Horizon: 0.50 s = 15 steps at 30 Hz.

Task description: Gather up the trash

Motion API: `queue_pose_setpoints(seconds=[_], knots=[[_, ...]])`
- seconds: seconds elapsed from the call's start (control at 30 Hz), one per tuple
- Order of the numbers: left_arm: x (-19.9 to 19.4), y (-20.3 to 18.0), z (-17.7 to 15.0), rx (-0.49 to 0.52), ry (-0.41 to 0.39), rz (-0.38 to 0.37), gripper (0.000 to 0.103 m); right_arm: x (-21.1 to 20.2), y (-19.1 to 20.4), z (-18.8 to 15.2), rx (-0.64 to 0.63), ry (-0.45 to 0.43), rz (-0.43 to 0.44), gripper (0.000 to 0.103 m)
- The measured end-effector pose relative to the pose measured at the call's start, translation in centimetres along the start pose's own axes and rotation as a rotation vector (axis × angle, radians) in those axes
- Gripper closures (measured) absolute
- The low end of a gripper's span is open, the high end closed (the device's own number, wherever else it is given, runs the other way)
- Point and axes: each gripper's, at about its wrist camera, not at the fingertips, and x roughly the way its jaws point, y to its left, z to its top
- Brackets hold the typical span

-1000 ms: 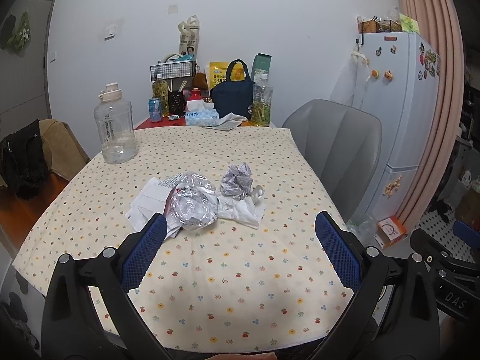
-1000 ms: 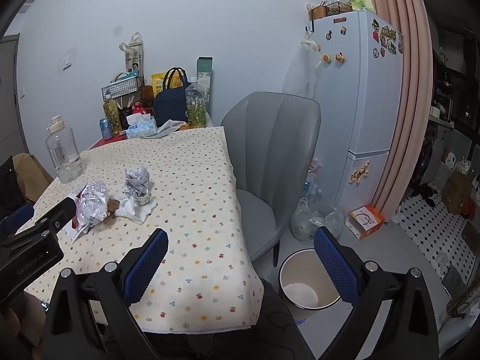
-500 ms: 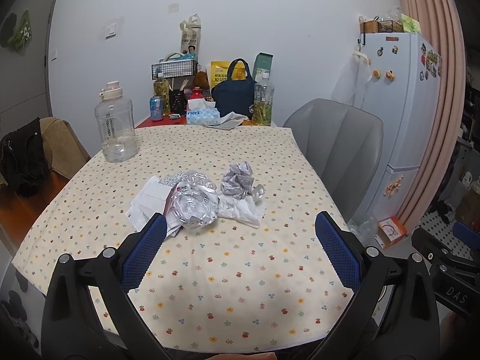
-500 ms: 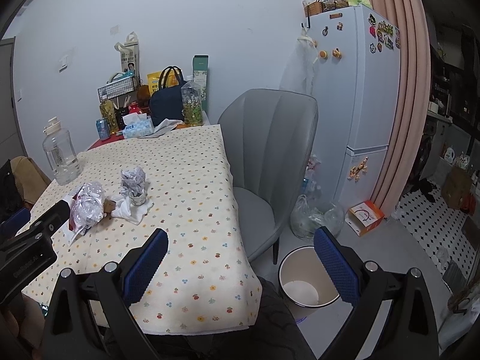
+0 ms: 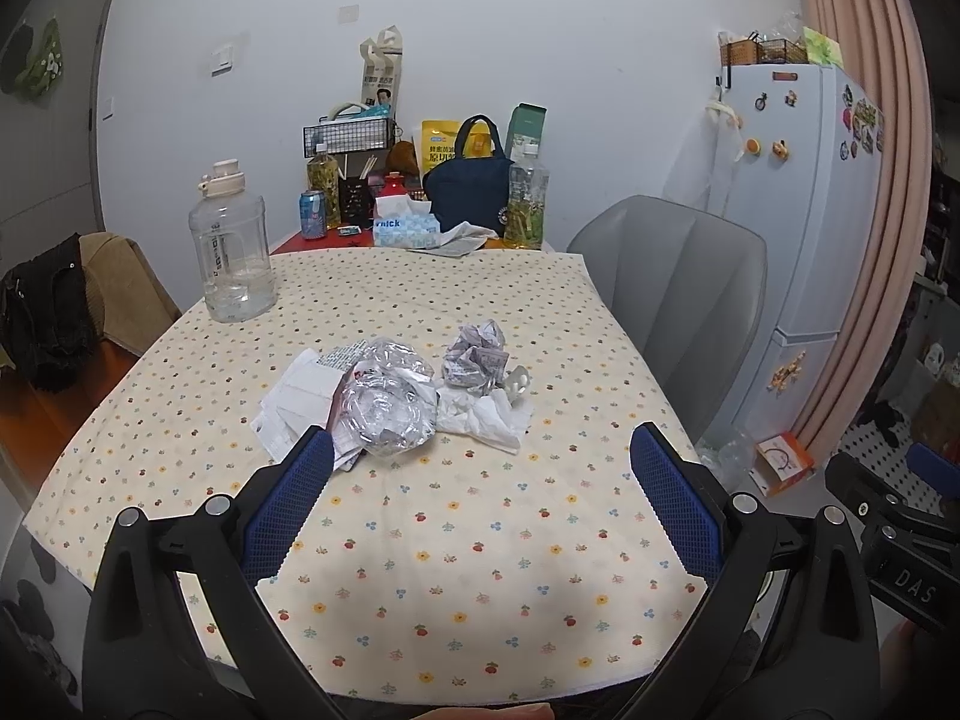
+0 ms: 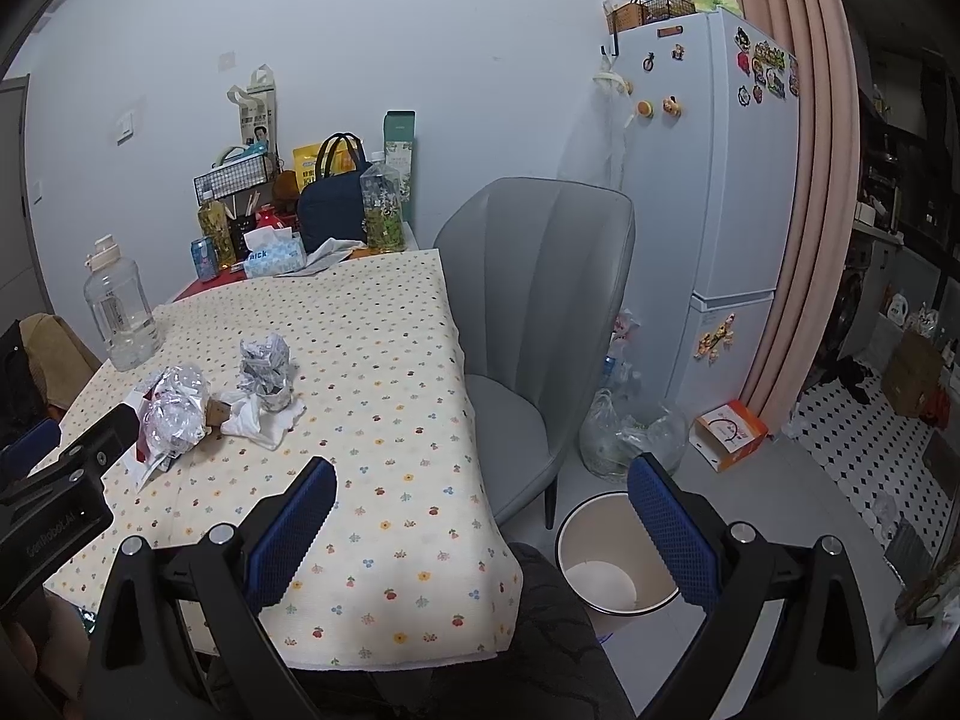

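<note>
A heap of trash lies mid-table on the flowered tablecloth (image 5: 480, 540): a crumpled clear plastic bag (image 5: 387, 399) (image 6: 174, 405), a grey paper ball (image 5: 475, 354) (image 6: 264, 360), a white tissue (image 5: 489, 417) (image 6: 258, 423) and flat white papers (image 5: 297, 396). My left gripper (image 5: 480, 468) hangs open just short of the heap, nothing between its fingers. My right gripper (image 6: 480, 492) is open too, held over the table's right front corner. A white waste bin (image 6: 612, 558) stands on the floor to the right of the table.
A big clear water jug (image 5: 231, 252) stands at the table's left. Bottles, a tissue box (image 5: 405, 228) and a navy bag (image 5: 468, 186) crowd the far end. A grey chair (image 6: 540, 312) sits at the right side, a white fridge (image 6: 720, 180) behind it, plastic bags (image 6: 630, 426) on the floor.
The right gripper's view has swung a little to the right and toward the table. The left gripper has barely moved. Both stay open.
</note>
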Motion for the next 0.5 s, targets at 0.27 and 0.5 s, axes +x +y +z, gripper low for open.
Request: queue_pose_setpoints(seconds=[0.27,0.5], knots=[[0.06,0.06,0.02,-0.001,0.007,0.001,0.005,0.34,-0.11,-0.15,0.006,0.011,0.0,0.008],[0.22,0.03,-0.01,0.001,0.009,0.001,0.005,0.51,-0.3,-0.19,0.011,0.012,0.001,0.008]])
